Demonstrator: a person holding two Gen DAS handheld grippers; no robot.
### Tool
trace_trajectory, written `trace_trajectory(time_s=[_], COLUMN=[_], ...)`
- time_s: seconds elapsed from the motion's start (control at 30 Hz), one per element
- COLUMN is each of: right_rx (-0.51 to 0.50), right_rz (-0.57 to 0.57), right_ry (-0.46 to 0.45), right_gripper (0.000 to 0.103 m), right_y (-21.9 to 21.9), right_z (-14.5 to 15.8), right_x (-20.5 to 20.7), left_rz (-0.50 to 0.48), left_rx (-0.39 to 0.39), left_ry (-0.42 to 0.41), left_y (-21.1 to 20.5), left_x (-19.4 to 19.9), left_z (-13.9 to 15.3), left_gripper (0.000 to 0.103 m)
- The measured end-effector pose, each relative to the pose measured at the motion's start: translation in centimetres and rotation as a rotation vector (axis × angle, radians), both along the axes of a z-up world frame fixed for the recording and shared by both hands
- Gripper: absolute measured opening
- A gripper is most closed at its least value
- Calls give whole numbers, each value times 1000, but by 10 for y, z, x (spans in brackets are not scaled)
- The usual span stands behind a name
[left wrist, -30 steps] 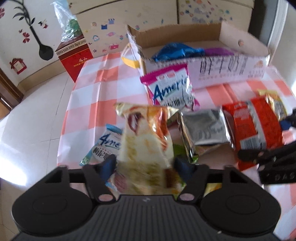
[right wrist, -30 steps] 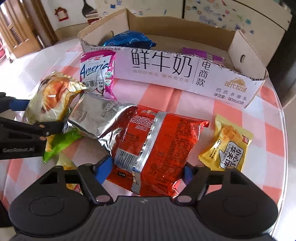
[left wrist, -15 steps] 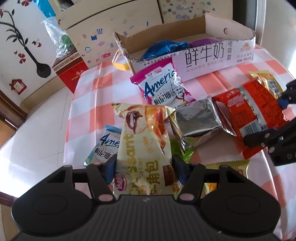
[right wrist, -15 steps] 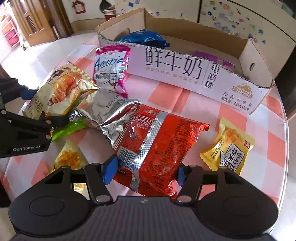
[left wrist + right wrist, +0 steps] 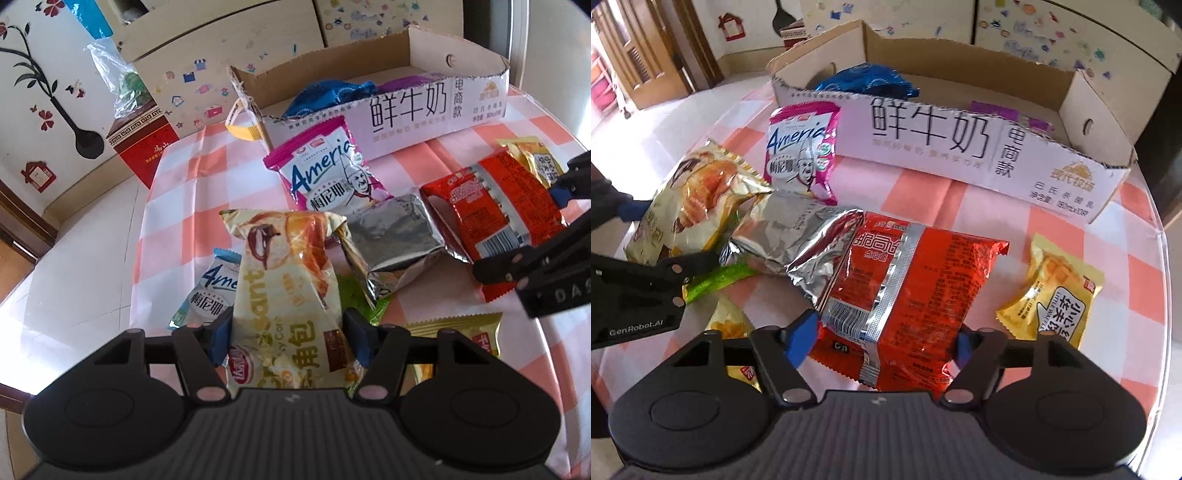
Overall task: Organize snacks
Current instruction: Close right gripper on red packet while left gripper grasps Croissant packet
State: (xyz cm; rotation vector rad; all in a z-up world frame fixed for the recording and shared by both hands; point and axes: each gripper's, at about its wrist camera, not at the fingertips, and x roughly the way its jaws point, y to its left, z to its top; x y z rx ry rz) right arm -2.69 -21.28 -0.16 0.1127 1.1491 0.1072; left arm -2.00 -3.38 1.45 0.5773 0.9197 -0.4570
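My left gripper [image 5: 286, 339] is shut on the lower half of a yellow croissant packet [image 5: 284, 280], which stands up between the blue pads above the checked tablecloth. In the right wrist view that packet [image 5: 698, 199] sits at the left in the left gripper [image 5: 665, 236]. A red snack packet [image 5: 908, 291] lies between the fingers of my right gripper [image 5: 881, 332], whose jaws are opening and stand loose beside its edges. Behind stands a long open cardboard box [image 5: 960, 147] holding a blue packet [image 5: 868, 81] and a purple one [image 5: 1008, 114].
A pink packet [image 5: 801, 155] leans on the box front. A silver packet [image 5: 798, 236] overlaps the red one, with a green packet [image 5: 716, 280] under it. A yellow waffle packet [image 5: 1052, 295] lies right, near the table's edge. A light-blue packet [image 5: 214, 291] lies left.
The right gripper's fingers pinched in on the red packet, then spread apart again. The left gripper closed a little more on the croissant packet and rolled slightly, staying where it was.
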Motion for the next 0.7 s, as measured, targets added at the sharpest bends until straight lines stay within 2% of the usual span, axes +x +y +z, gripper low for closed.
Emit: trace_trajectory(time_s=[0.1, 0.13, 0.3, 0.37, 0.43, 0.5, 0.6, 0.7], right_rx=[9, 0, -47, -33, -44, -94, -86, -81], right_rz=[7, 18, 68, 63, 19, -22, -47, -44], right_ry=[-2, -7, -21, -4, 4, -5, -24, -31], right_gripper=[69, 63, 62, 66, 77, 77, 78, 88], right_y=[-5, -5, -2, -4, -12, -21, -27, -21], right_z=[4, 6, 11, 7, 7, 11, 19, 18], right_x=[0, -1, -3, -5, -4, -2, 0, 4], left_rz=[-5, -6, -14, -9, -10, -11, 1, 2], left_rx=[-2, -4, -8, -1, 6, 20, 19, 15], left_ry=[-7, -9, -26, -27, -31, -46, -39, -41], left_y=[0, 0, -1, 0, 0, 2, 4, 3], left_x=[-1, -2, -7, -6, -6, -7, -4, -4], left_z=[2, 3, 7, 6, 6, 7, 7, 8], left_gripper=[59, 58, 57, 57, 56, 56, 56, 56])
